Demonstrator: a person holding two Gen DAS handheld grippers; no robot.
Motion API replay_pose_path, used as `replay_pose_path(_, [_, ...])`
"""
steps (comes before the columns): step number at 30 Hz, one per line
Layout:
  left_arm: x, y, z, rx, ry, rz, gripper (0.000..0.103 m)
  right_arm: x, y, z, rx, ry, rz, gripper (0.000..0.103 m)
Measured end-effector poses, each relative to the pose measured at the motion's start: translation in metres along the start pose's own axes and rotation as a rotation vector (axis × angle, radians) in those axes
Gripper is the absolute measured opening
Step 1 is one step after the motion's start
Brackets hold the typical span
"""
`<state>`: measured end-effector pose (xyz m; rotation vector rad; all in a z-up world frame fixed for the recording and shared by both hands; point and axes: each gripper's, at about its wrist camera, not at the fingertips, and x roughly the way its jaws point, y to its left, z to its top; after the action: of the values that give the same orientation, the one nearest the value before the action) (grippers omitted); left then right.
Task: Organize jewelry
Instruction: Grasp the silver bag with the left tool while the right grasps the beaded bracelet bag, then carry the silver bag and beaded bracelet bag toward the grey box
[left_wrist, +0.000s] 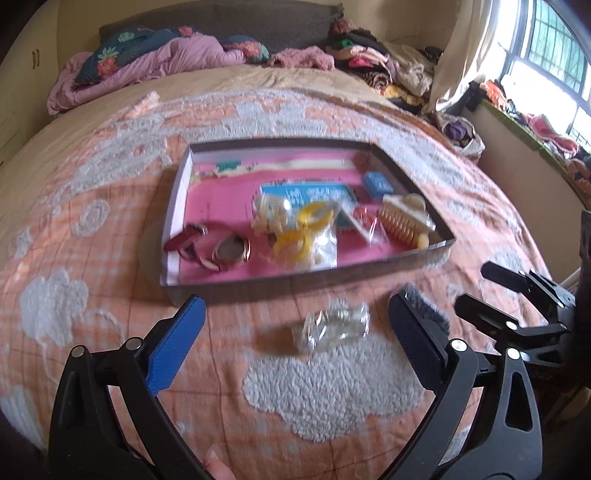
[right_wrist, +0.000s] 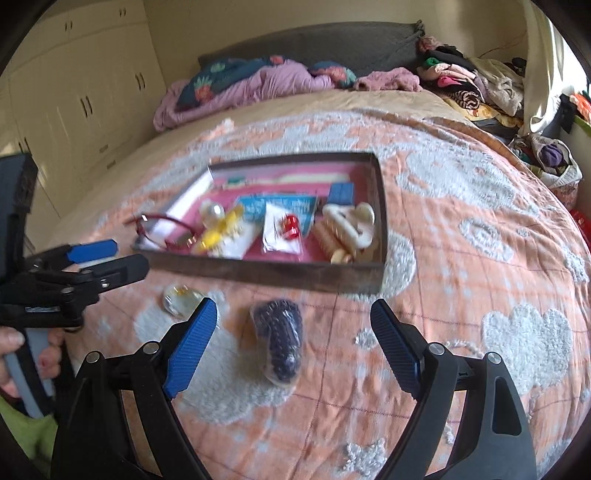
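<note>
2 clear jewelry packets beside tray

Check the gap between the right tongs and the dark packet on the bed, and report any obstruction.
Nothing visible blocks it. The dark packet lies alone on the blanket, ahead of the open right tongs.

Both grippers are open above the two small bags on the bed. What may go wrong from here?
1. The clear bag is crinkled and slippery-looking; the left gripper may slip off it or crush what is inside.
2. Around the dark bag, the right gripper may pinch the soft blanket too.
3. The grippers are close together and may bump.
</note>
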<state>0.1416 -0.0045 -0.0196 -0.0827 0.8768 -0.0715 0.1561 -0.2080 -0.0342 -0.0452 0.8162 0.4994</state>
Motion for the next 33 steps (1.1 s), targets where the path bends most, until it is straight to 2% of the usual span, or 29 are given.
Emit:
replay_pose_path(8, [0.02,0.003,-0.016,-0.011,0.077,0.007,0.093,0.039,0.002,-0.014,-0.02,0.101,0.031,0.067])
replay_pose_path(11, [0.031,0.0,-0.02,-0.017,0.11,-0.009,0.093,0.05,-0.001,-0.019,-0.007,0.125,0.069,0.046])
replay_pose_path(12, [0.035,-0.001,-0.021,-0.019,0.122,-0.017,0.093,0.05,-0.002,-0.019,0.003,0.123,0.102,0.03])
replay_pose_path(13, [0.038,-0.003,-0.021,-0.02,0.129,-0.024,0.093,0.049,-0.004,-0.019,0.028,0.125,0.133,0.029])
replay_pose_path(17, [0.056,-0.013,-0.021,-0.003,0.161,-0.029,0.093,0.036,-0.006,-0.017,0.033,0.101,0.095,0.025])
replay_pose_path(20, [0.063,-0.02,-0.019,0.014,0.151,-0.007,0.093,0.021,-0.015,-0.014,0.071,0.061,0.08,0.025])
replay_pose_path(22, [0.067,-0.025,-0.02,0.05,0.139,0.038,0.085,0.008,-0.022,-0.01,0.096,0.027,0.072,0.025])
replay_pose_path(23, [0.068,-0.028,-0.02,0.075,0.136,0.058,0.068,0.003,-0.025,-0.009,0.106,0.012,0.073,0.025])
replay_pose_path(24, [0.068,-0.031,-0.02,0.094,0.124,0.065,0.06,-0.002,-0.028,-0.008,0.117,-0.002,0.073,0.025])
replay_pose_path(27, [0.06,-0.031,-0.018,0.092,0.104,0.036,0.054,-0.021,-0.033,-0.003,0.131,-0.053,0.058,0.025])
replay_pose_path(33, [0.023,-0.032,-0.005,0.078,0.025,-0.026,0.052,-0.049,-0.033,0.006,0.135,-0.114,0.053,0.025])
